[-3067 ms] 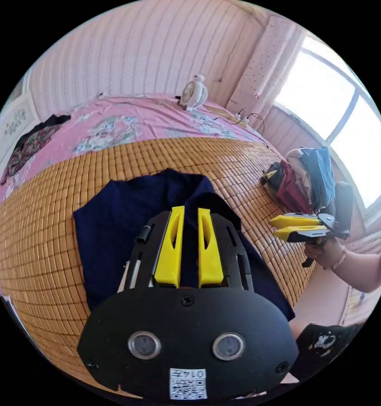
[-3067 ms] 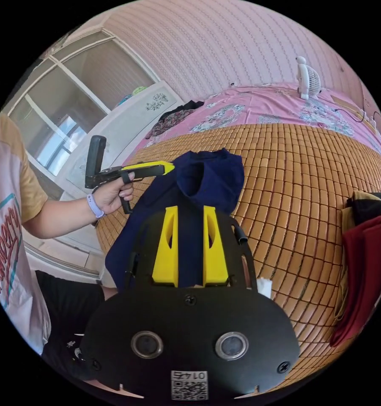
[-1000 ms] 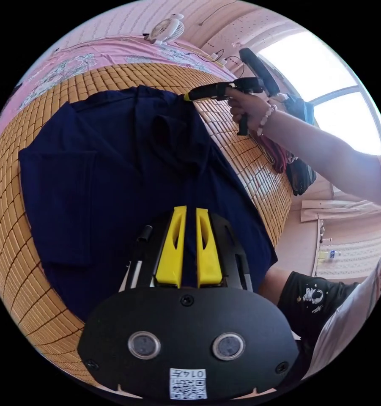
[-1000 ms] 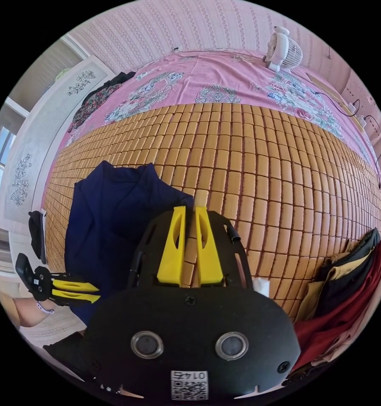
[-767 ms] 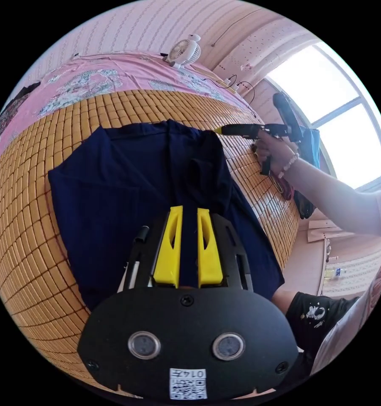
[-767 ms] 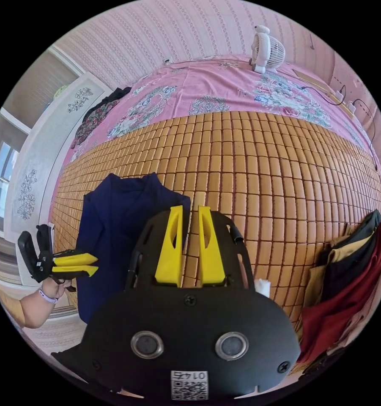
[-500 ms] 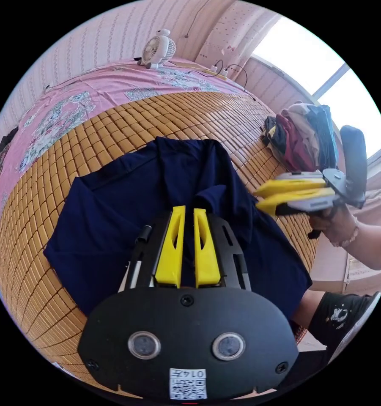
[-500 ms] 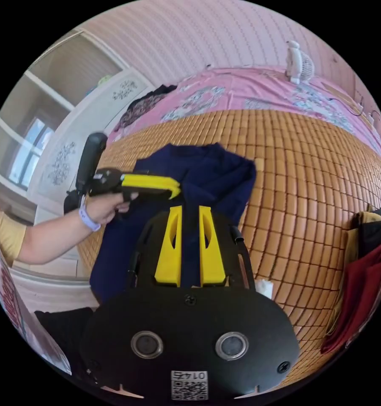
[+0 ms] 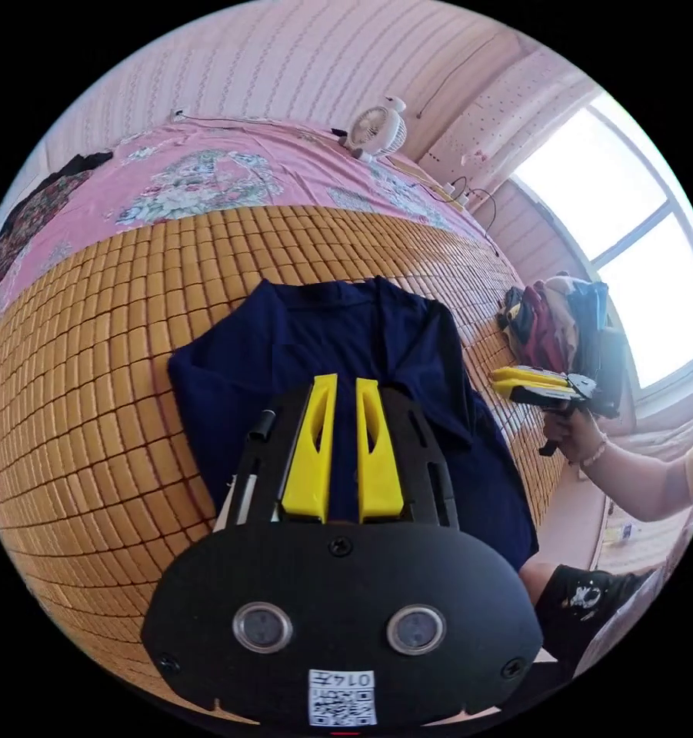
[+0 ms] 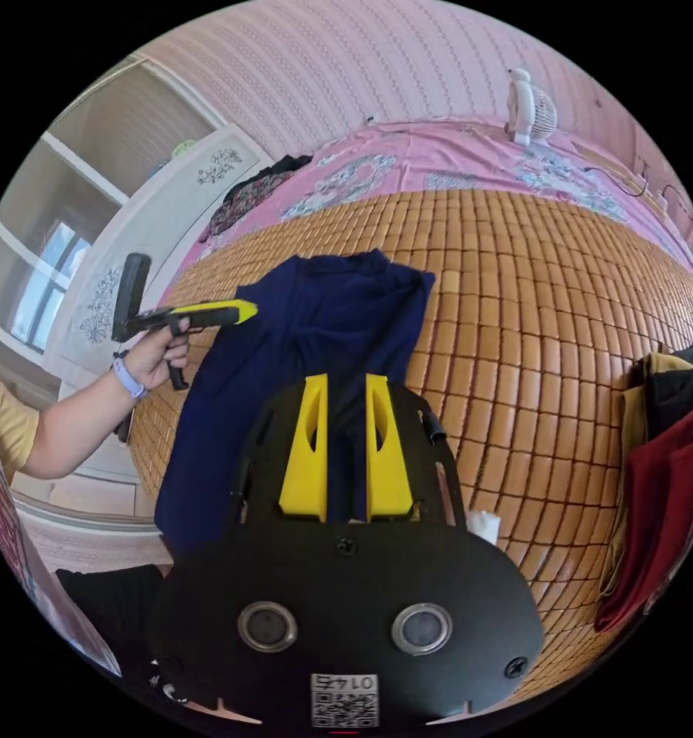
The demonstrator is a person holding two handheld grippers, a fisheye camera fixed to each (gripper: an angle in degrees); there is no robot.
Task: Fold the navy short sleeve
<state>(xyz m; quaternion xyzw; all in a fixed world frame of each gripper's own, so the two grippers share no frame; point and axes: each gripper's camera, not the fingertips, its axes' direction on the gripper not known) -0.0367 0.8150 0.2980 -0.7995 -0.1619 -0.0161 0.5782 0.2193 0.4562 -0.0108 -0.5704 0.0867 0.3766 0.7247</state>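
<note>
Currently the navy short sleeve is laid on the bamboo mat, one side folded over, just beyond both sets of fingertips. Left gripper: jaws held slightly apart, nothing gripped. Right gripper: jaws parted a little wider, nothing gripped, raised above the shirt. A clothes pile is seen well off to the right gripper's side.

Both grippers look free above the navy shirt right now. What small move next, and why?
Probably lower the left gripper to pinch the navy shirt's outer edge. The shirt lies partly folded on the bamboo mat, and neither it nor the right gripper holds cloth.
</note>
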